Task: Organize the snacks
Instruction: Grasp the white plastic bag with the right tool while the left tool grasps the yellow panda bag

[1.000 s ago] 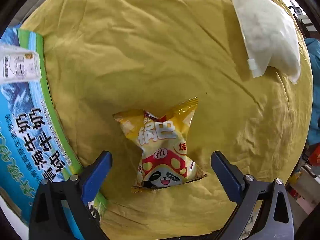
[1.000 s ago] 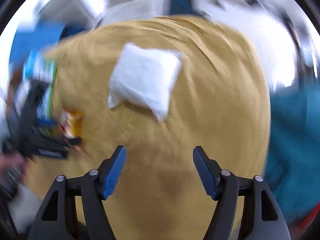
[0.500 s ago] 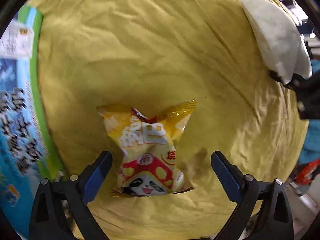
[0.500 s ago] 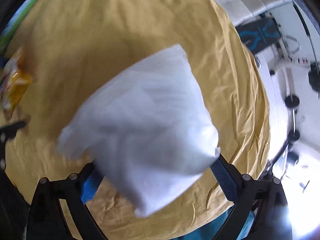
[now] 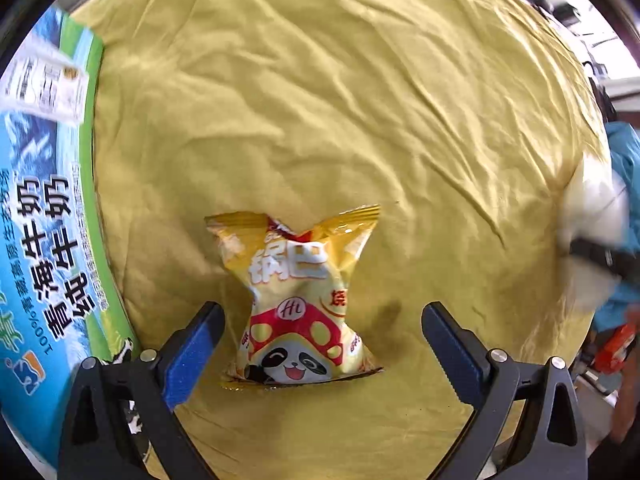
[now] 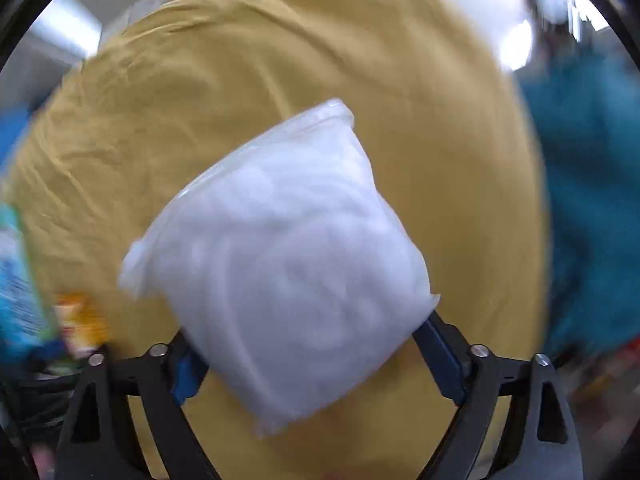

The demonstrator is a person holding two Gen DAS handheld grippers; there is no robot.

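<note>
A yellow snack packet with a panda and red mushroom print lies on the yellow cloth. My left gripper stands open around its lower half, fingers apart from it on both sides. In the right wrist view, my right gripper is shut on a puffy white bag, lifted above the cloth; the bag hides the fingertips. That white bag also shows blurred at the right edge of the left wrist view. The yellow packet appears blurred at the right view's left edge.
A large blue and green milk carton box with a white label lies along the left side of the cloth. Teal fabric hangs beyond the table's right edge. The right wrist view is motion-blurred.
My right gripper closed on the white bag and lifted it off the far right of the cloth. My left gripper stayed open over the yellow packet, shifting slightly.
</note>
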